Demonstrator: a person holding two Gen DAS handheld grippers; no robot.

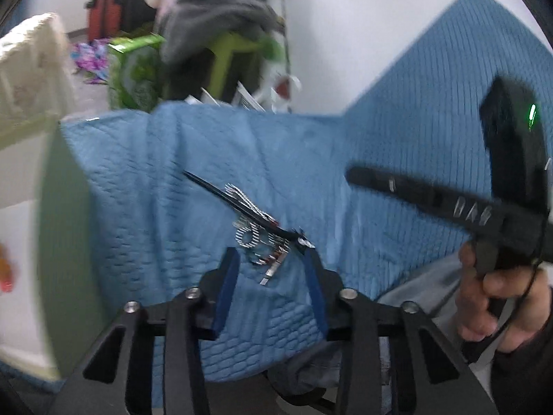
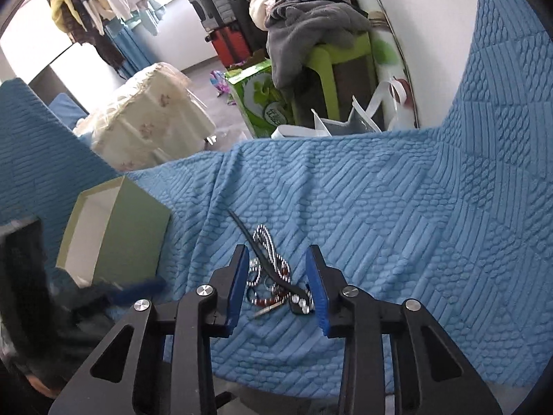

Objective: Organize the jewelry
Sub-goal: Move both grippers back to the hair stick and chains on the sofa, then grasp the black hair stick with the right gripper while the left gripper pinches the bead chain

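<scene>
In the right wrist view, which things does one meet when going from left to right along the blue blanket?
Green box → left claw finger → pile of jewelry → right claw finger → bare blue blanket.

Shiny silver metal bead chains (image 2: 268,247) on matt, ribbed blue cloth blanket (image 2: 380,207) — smooth matt pale-green cardboard box (image 2: 134,231).

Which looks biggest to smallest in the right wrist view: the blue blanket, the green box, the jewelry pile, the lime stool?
1. blue blanket, by far the largest.
2. green box.
3. lime stool, which looks roughly similar to the box, but it stands farther away and is partly covered, so that order is unsure.
4. jewelry pile, smallest.
</scene>
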